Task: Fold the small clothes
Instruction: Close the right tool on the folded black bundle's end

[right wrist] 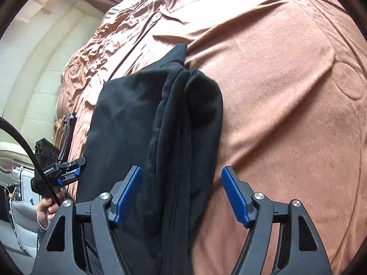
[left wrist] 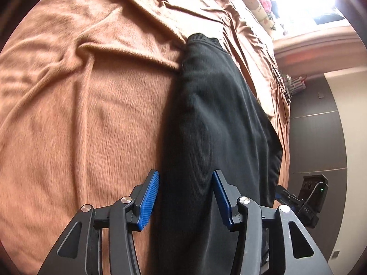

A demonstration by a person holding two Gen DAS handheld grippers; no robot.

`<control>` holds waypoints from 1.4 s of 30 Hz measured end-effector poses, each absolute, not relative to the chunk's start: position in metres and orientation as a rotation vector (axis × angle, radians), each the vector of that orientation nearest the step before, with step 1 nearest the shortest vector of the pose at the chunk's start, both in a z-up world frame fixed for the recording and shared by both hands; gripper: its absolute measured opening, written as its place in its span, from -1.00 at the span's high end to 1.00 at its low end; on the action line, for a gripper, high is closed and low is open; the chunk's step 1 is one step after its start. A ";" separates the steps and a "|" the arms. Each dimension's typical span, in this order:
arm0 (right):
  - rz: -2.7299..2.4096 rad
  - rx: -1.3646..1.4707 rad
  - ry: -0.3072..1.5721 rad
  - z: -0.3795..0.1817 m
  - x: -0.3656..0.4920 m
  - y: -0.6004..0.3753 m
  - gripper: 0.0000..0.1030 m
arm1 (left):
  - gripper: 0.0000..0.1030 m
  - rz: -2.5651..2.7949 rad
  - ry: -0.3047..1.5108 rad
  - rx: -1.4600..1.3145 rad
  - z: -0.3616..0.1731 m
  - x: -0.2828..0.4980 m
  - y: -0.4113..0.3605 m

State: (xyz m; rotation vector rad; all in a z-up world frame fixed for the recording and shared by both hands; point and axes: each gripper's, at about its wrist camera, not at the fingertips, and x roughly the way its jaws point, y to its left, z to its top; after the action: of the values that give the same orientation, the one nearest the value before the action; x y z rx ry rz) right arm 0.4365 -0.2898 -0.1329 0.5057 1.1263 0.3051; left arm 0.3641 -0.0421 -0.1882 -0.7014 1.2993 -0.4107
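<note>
The black garment lies folded lengthwise on the brown blanket covering the bed. The left gripper and right gripper hover above it, jaws released and spread apart, pads clear of the cloth.

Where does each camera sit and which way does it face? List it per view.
Left wrist: on the left gripper, looking down along its open jaws at the black garment on the brown blanket; right gripper at right.
Right wrist: on the right gripper, jaws open over the same garment; left gripper and hand at left.
Shared: garment, blanket.
</note>
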 end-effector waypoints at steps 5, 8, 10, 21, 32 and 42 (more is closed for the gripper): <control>0.309 0.497 1.129 -0.131 0.441 -0.290 -0.36 | 0.04 -0.403 1.291 -0.688 -0.193 0.389 -0.048; 0.313 0.473 1.139 -0.132 0.445 -0.289 -0.36 | 0.04 -0.398 1.295 -0.666 -0.193 0.390 -0.048; 0.308 0.469 1.139 -0.132 0.446 -0.288 -0.36 | 0.04 -0.396 1.303 -0.623 -0.190 0.390 -0.054; 0.283 0.424 1.100 -0.128 0.445 -0.292 0.57 | 0.08 -0.423 1.305 -0.401 -0.164 0.389 -0.095; 0.319 0.510 1.071 -0.137 0.434 -0.312 0.69 | -0.01 -0.374 1.260 -0.636 -0.181 0.418 -0.040; 0.412 0.609 1.095 -0.147 0.451 -0.326 0.05 | 0.00 -0.471 1.248 -0.738 -0.201 0.452 -0.034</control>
State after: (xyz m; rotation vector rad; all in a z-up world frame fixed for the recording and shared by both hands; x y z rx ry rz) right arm 0.4511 -0.3264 -0.1470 0.6088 1.0949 0.4117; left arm 0.4521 -0.0340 -0.2008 -0.7376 1.2483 -0.4713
